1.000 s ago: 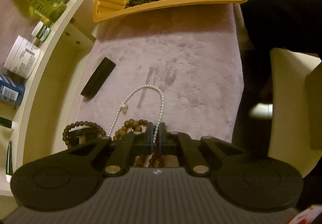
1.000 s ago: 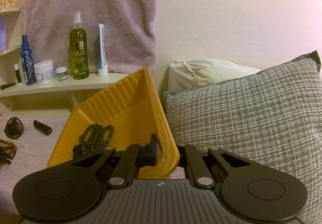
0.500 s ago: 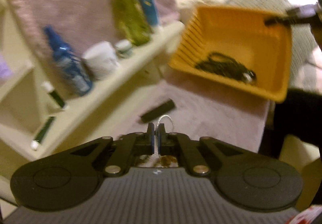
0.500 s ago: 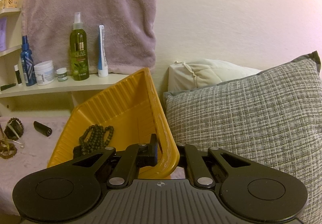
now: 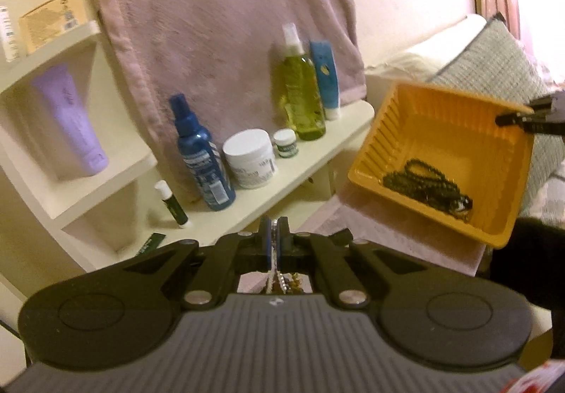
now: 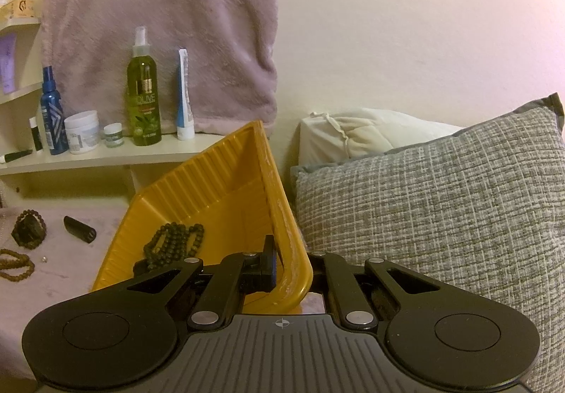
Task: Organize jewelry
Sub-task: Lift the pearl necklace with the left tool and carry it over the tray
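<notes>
Your tray (image 6: pixel 226 188) sits tilted between the shelf (image 6: pixel 106 154) on its left and the cushion (image 6: pixel 441 216) on its right, with a bead string (image 6: pixel 173 244) lying in it. On the shelf stand a spray bottle (image 6: pixel 143 96), a tube (image 6: pixel 184 100) to its right, and two jars (image 6: pixel 82 131) to its left. Left of the tray, a bracelet (image 6: pixel 30 228) and a small case (image 6: pixel 79 230) lie on the blanket (image 6: pixel 63 273).

Right hand-held gripper (image 6: pixel 282 267) clamps tilted yellow tray (image 6: pixel 226 195) rim.

Pink plush cover (image 6: pixel 70 273), lower left of the right wrist view — brown bead bracelets (image 6: pixel 16 264), a dark bracelet (image 6: pixel 30 228), a black case (image 6: pixel 79 230).
</notes>
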Available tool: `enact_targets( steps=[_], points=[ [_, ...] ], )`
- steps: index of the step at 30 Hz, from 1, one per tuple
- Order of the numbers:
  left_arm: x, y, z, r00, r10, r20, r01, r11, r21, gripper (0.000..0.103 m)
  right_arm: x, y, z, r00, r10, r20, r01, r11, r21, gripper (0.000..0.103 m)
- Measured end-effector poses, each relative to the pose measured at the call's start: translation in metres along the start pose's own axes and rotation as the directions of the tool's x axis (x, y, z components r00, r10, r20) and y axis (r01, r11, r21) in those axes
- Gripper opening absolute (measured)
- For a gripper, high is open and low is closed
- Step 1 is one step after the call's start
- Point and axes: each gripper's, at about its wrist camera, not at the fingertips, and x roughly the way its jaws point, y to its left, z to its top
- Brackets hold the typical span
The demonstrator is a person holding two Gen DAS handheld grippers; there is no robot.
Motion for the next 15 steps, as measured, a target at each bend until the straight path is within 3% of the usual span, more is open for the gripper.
enact_targets(
  steps=[7,15],
  points=[
    [-0.018,0.010,0.018,0.998,0.011,0.068,-0.008,0.999,-0.039,0.001,-0.001,0.001,0.000,1.000,0.003,0.004,-0.003,1.000,-0.003,0.007],
    [-0.004,-0.001,0.010,0.998,-0.023,0.051,0.026,0.998,-0.055,0.001,-0.001,0.001,0.001,1.000,0.004,0.004,-0.004,1.000,-0.001,0.007]
  ],
)
